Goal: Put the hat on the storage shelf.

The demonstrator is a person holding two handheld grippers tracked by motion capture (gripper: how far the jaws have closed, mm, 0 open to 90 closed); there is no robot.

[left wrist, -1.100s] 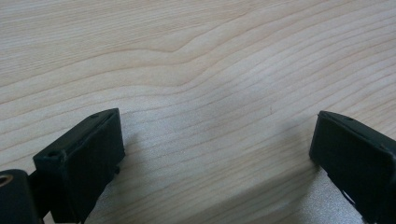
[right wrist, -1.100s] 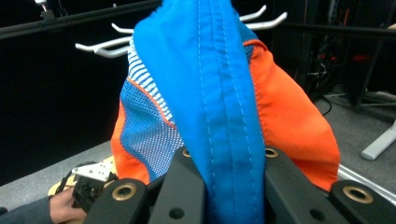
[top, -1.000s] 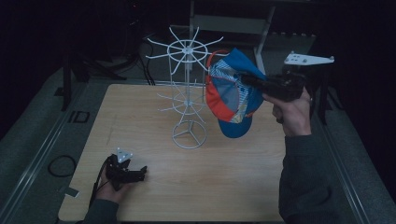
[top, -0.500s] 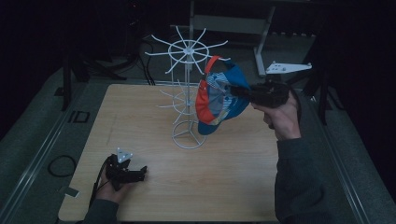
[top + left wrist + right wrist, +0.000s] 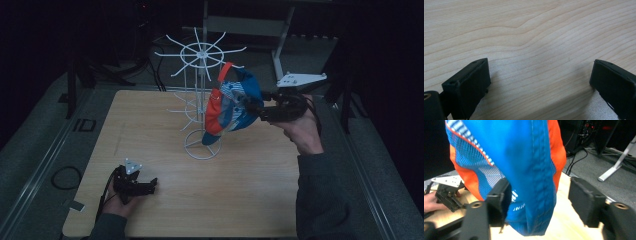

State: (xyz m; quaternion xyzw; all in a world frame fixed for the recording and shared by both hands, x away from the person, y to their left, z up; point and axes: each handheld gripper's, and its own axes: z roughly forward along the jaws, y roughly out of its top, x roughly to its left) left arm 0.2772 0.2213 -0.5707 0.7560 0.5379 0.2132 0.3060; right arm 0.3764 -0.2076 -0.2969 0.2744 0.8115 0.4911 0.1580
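Where the cap hangs: the blue and orange cap (image 5: pixel 232 107) is up in the air against the right side of the white wire rack (image 5: pixel 200 50), its orange top edge at one of the upper prongs; I cannot tell whether a prong carries it.
Cap from my right gripper: directly ahead, to the left in the scene, its blue band dropping between my jaws in the right gripper view.
Right gripper (image 5: pixel 255 107): spread; one jaw touches the fabric and the other stands clear of it, so I judge nothing is pinched.
Cap's long axis: roughly upright, crown toward the rack's pole, opening toward me.
Nearer hand: the right, at the cap itself; the left is well apart.
Left gripper (image 5: pixel 147 185): resting low at the near left of the table (image 5: pixel 250 190), jaws wide over bare wood.
Rack's load: I see nothing else on its prongs, though the lower tiers are partly hidden by the cap.
Coming move, as I judge it: a straight pull back to the right, which turns on the band staying free of my jaws.
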